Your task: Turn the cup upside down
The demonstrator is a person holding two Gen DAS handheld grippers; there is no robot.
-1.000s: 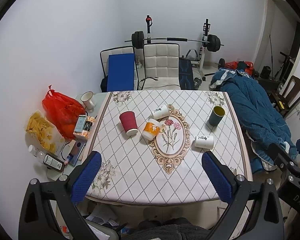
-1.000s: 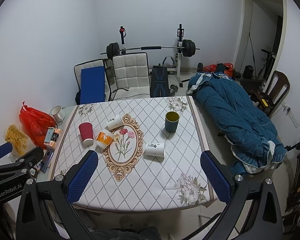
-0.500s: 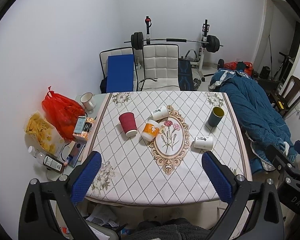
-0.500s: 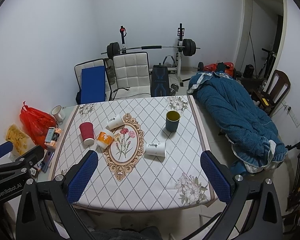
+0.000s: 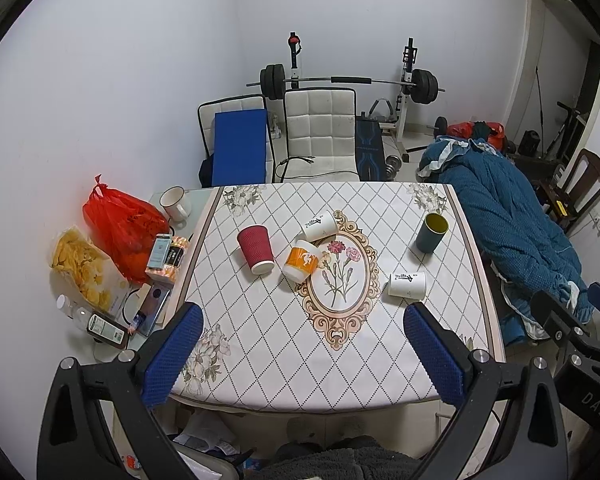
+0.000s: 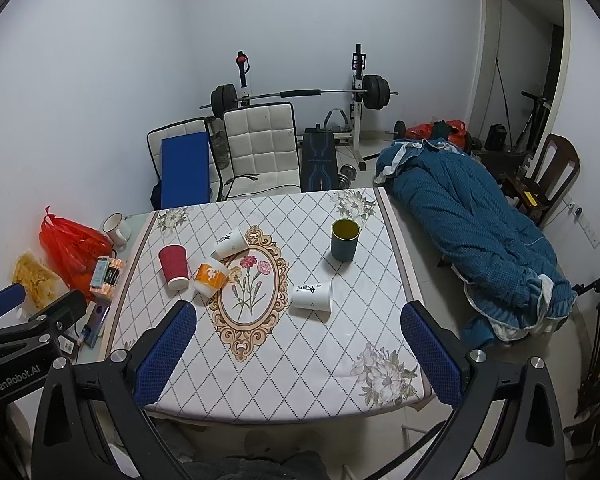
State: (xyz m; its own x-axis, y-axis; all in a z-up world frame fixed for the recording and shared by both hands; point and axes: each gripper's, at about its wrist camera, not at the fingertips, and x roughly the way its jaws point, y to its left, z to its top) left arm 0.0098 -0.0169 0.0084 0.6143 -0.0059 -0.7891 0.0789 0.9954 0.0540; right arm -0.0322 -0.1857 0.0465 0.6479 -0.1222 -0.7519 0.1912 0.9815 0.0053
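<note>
Green cup (image 5: 431,233) stands upright, mouth up, near the table's (image 5: 284,376) far right corner; you hold nothing.

Your left gripper (image 5: 300,356) and right gripper (image 6: 298,354) both hang spread wide and empty above the table's near edge, well short of every cup. Just past your jaws a white cup (image 6: 312,297) lies on its side right of the flower oval. Farther left, an orange cup (image 5: 301,261), a red cup (image 5: 256,250) and another white cup (image 5: 320,225) sit tipped together. A red bag (image 5: 120,224) sits off the left edge.
</note>
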